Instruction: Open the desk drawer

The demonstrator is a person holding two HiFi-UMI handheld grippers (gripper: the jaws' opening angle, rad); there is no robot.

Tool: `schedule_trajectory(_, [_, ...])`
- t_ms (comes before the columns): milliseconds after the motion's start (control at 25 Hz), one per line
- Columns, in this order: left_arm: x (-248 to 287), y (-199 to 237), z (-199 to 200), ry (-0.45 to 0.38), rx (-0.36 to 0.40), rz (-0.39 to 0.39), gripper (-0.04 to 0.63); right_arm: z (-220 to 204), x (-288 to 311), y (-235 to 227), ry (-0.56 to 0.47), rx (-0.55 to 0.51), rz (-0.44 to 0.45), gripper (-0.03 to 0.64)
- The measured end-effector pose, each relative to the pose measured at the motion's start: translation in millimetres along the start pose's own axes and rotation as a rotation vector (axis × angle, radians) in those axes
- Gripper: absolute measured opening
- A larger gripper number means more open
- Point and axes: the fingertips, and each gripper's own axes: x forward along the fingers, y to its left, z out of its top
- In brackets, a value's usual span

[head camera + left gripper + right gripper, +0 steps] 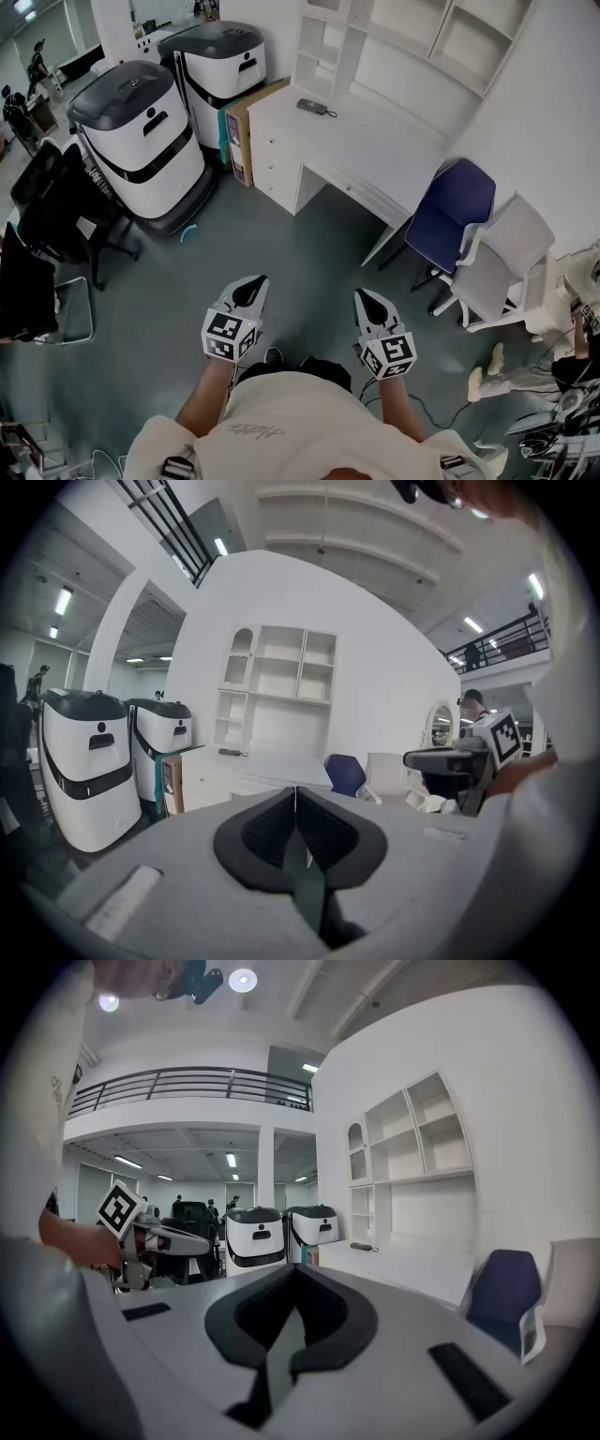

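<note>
A white desk (375,141) stands against the far wall, with stacked drawers (272,161) in its left pedestal. In the left gripper view the desk (272,761) is far ahead; the right gripper view shows the desk (412,1265) at right. Both grippers hover over the grey floor, well short of the desk. My left gripper (251,291) is shut with nothing between its jaws, and so is my right gripper (370,302).
A dark remote (312,107) lies on the desk top. Two large white-and-black robots (141,141) and a cardboard box (246,127) stand left of the desk. A blue chair (450,211) and a grey chair (502,258) sit at right. Black chairs (56,202) at left.
</note>
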Motion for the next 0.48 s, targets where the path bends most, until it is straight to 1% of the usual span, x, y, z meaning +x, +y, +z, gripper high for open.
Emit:
schedule_trajectory(200, [0, 16, 0, -0.007, 0.0, 0.002, 0.017, 3, 7, 4, 0.0, -0.007, -0.006, -0.003])
schedule_trajectory(480, [7, 17, 0, -0.017, 0.004, -0.042, 0.017, 1, 8, 7, -0.001, 0.0, -0.037, -0.003])
